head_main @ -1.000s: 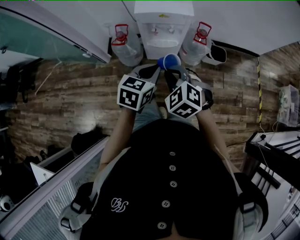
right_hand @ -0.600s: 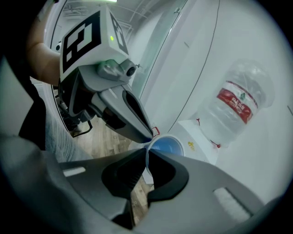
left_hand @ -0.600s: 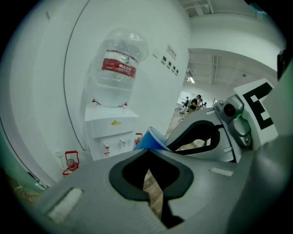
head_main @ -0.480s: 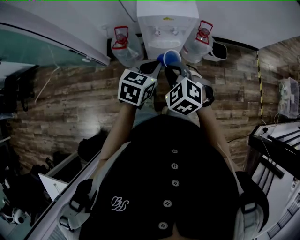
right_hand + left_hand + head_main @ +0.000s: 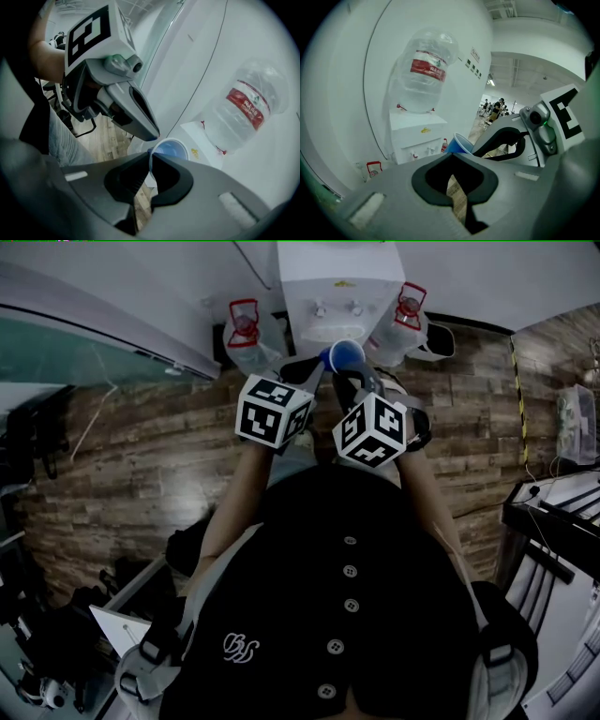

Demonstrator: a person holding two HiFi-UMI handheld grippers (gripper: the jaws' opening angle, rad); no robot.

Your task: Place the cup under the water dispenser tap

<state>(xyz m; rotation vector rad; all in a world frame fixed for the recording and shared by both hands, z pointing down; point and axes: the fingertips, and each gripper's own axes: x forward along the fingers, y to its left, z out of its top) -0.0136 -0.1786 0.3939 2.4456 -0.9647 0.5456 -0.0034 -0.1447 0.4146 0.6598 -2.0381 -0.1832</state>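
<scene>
Our right tongs (image 5: 151, 164) are clamped on the rim of the cup (image 5: 171, 150), just in front of the dispenser (image 5: 337, 277) and short of its taps (image 5: 337, 308). We should hold it level and ease it under one tap. Our left tongs (image 5: 453, 161), together and empty, crowd the cup. Spare bottles (image 5: 246, 329) flank the dispenser.

Head view downward; gripper views likely share dispenser (image 5: 417, 136).

I list: dark wood-plank floor (image 5: 141, 446); left red-capped water jug (image 5: 255, 348) and right red-capped water jug (image 5: 390, 332) at its far edge by the white wall (image 5: 169, 277); glass partition (image 5: 66, 348) along its left edge.
</scene>
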